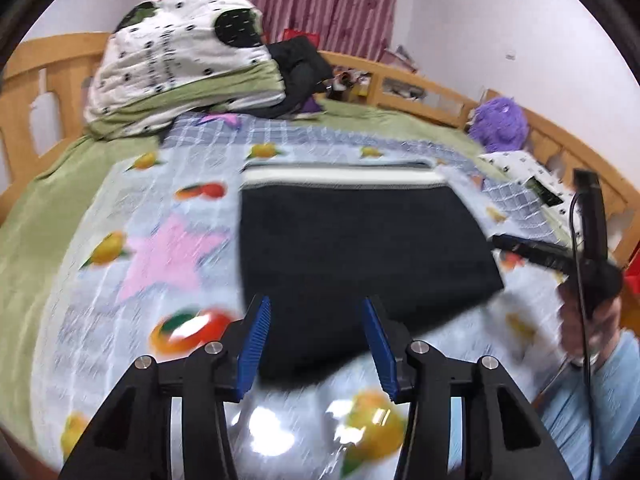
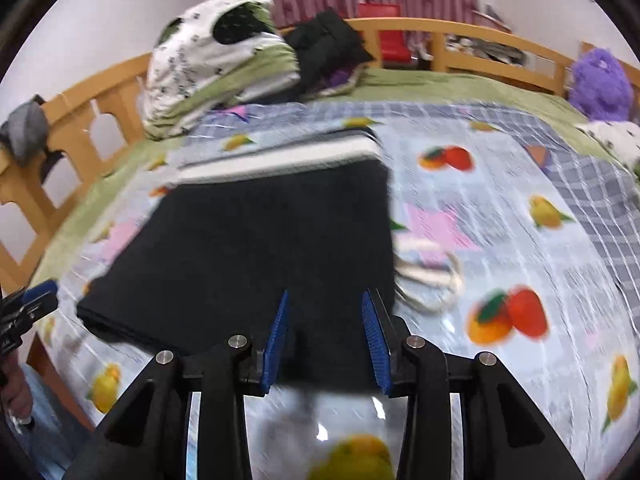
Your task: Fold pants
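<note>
Black folded pants (image 1: pixel 360 248) lie on the bedspread (image 1: pixel 168 248); left claw (image 1: pixel 316 344) and right claw (image 2: pixel 325 338) gape apart, empty.

One folded pants (image 1: pixel 352 240), two hand-held grippers, one purple plush toy (image 1: pixel 499 124)

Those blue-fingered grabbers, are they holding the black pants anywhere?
No. Both the left gripper and right gripper hang open above the folded black pants, gripping nothing.
</note>
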Available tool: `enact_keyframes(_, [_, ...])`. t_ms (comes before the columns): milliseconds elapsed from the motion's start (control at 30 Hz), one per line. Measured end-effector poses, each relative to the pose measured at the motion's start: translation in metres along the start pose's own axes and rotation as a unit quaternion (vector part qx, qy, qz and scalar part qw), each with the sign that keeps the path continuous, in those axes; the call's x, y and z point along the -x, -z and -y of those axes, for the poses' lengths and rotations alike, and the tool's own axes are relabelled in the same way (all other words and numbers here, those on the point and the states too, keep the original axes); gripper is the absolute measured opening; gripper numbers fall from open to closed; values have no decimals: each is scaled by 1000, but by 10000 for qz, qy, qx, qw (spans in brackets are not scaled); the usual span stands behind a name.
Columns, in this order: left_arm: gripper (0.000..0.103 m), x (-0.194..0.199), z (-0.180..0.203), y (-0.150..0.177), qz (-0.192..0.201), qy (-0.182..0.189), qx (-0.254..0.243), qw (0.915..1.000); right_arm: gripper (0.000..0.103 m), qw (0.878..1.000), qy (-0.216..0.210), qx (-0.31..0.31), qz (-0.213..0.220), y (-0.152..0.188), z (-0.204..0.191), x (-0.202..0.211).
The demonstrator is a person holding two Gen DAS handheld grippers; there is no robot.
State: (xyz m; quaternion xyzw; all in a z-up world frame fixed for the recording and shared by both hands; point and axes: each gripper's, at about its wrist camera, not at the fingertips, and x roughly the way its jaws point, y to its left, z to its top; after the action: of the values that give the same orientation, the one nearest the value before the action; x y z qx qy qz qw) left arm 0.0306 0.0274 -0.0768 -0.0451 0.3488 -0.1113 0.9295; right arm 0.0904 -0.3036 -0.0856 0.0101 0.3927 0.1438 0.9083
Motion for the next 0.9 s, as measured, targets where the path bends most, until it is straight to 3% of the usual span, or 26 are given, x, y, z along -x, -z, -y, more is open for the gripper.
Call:
enact_keyframes(133, [46, -54, 12, -26, -159, 115, -14, 9998, 39, 9997, -135, 176, 52, -16, -12, -20])
enact_keyframes(233, [45, -96, 15, -18, -594, -227, -138, 9979, 40, 9987, 180, 400, -249, -10, -17, -47])
enact_keyframes(267, [44, -104, 13, -12, -737, -274, -152, 9968, 39, 9976, 332, 595, -112, -7, -20, -47])
enact_keyframes(333, [44, -100, 9, -1, -648, -79, -90, 9978, 39, 9936, 677, 907, -65, 0, -22, -49])
enact_keyframes(467, [44, -75, 1, 19, -645, 188, -7, 9977, 38, 9950, 668, 732, -129, 10, -5, -41])
enact_keyframes(567, [44, -65, 2, 31, -588, 138, -68, 9982, 44, 9958, 697, 539, -237, 18, 6, -34])
enact_keyframes(733, [43, -61, 0, 32, -652, 105, 69, 9978, 44, 9958, 624, 448, -498, 33, 12, -36])
enact_keyframes(900, [44, -34, -12, 35, -473, 180, 271, 9983, 45, 9974, 584, 157, -398, 33, 19, -28])
